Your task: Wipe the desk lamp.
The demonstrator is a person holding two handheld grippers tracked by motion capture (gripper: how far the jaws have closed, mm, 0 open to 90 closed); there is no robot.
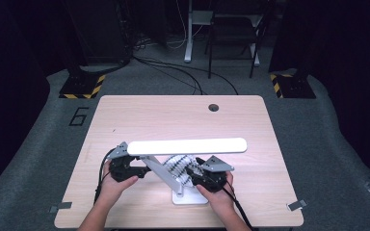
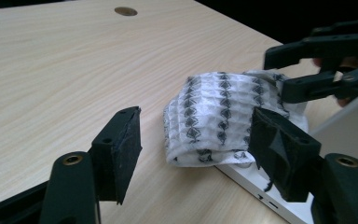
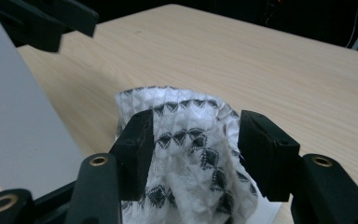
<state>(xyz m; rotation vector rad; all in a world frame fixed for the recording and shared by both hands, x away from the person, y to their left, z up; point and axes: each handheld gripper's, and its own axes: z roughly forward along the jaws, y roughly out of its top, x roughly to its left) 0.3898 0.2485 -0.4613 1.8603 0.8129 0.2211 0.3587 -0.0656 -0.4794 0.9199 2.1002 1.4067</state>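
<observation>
Left side first: your left tool (image 1: pixel 143 169) sits low over the desk (image 1: pixel 173 115), jaws spread wide and clamping nothing; in the left gripper view the near pad (image 2: pixel 121 149) stands clear of the cloth and the far pad is just beside its fold, perhaps grazing it, not pressing. Centre: the patterned cloth (image 2: pixel 219 116), white with rows of black diamonds, lies bunched in a loose roll on the desk, its lower edge touching or lapping the white lamp base (image 1: pixel 190 196), under the lamp's slanted arm (image 1: pixel 166 174) and the long light bar (image 1: pixel 187 146). Expect it to be light, soft and floppy: it will sag and unroll wherever you don't support it, and the waffle-like texture should give the pads decent bite, so slipping looks unlikely. It won't break, but it may drag across the base edge or catch on the arm if pulled sideways. Right side: your right tool (image 3: pixel 193 154) has its jaws parted, the cloth's crumpled end standing between them; the pads flank it closely and the frames don't show them squeezing, so read it as let go. Best holds, judging from here: pinch a doubled fold or a corner with each tool rather than the thick middle, and lift both ends together so the slack hangs free of the lamp.
</observation>
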